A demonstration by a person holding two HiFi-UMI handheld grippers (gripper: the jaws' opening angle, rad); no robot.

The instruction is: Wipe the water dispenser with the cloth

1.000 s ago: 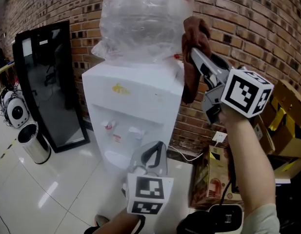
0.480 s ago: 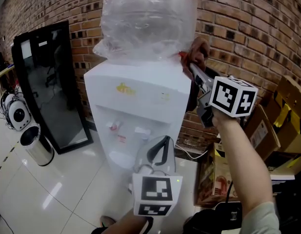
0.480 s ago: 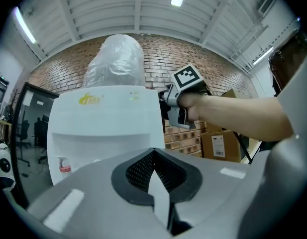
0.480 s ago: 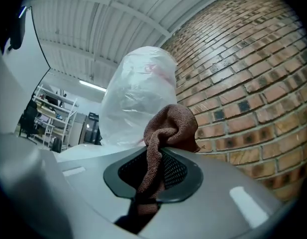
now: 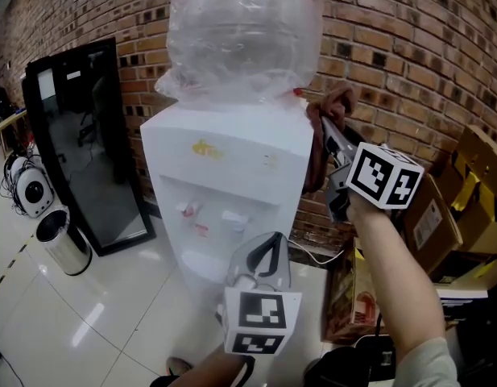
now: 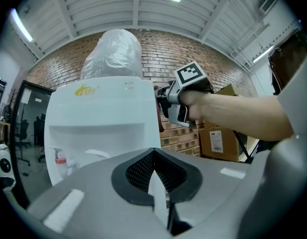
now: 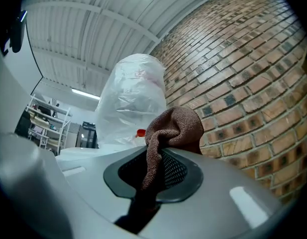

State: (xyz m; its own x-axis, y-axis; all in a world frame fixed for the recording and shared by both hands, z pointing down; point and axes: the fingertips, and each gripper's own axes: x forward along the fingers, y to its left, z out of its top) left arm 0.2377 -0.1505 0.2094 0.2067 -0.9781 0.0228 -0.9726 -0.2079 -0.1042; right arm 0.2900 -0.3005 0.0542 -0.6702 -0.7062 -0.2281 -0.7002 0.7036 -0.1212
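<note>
The right claw (image 5: pixel 323 125) is clamped on a brown cloth (image 5: pixel 316 153), its pads pinching a fold. One bunch of fabric bulges out above the tips and the rest hangs below. The cloth sits at the upper right corner of the white water dispenser (image 5: pixel 224 164), draping down along its right side, between the cabinet and the brick wall (image 5: pixel 409 63) behind. Whether the cloth presses on the cabinet cannot be told.

The left claw (image 5: pixel 265 254) hangs lower, in front of the dispenser's tap recess and apart from it. Its tips meet and nothing is between them.

A large bottle (image 5: pixel 240 39) wrapped in clear plastic stands on the dispenser's top. A dark glass panel (image 5: pixel 87 135) leans on the wall to the left, with a steel bin (image 5: pixel 63 240) on the tiled floor (image 5: pixel 63 321) beside it. Cardboard boxes (image 5: pixel 465 192) are stacked to the right.
</note>
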